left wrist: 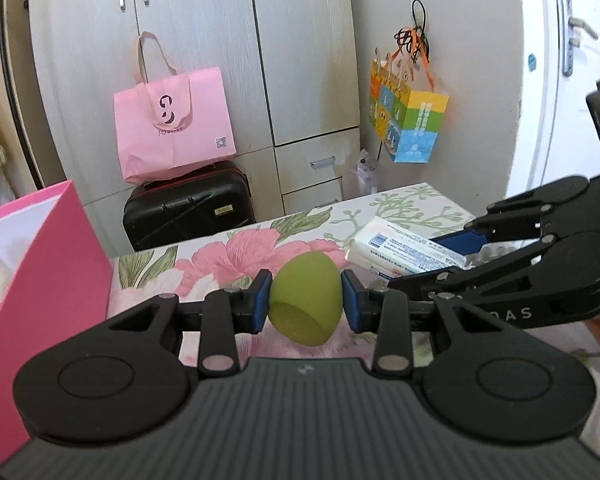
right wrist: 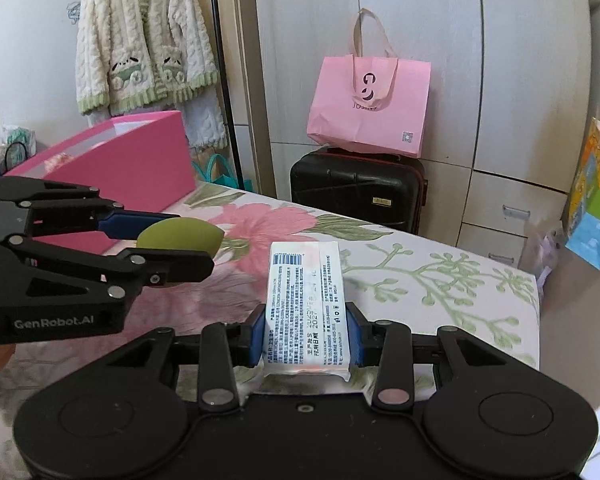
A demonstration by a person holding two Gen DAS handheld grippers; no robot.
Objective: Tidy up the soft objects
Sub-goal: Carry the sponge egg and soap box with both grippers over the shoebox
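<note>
Both sets of fingers are loaded: the left gripper (left wrist: 306, 302) clamps a green sponge (left wrist: 305, 298), the right gripper (right wrist: 306, 334) a white tissue pack (right wrist: 305, 306), both above the floral bed (right wrist: 440, 280). Carrying seems underway; next, each likely goes into the pink box (left wrist: 56, 264) left of the fingers.

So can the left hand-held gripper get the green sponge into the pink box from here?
Probably yes: left hand-held gripper grips the green sponge, and the pink box stands open beside it, nothing between.
</note>
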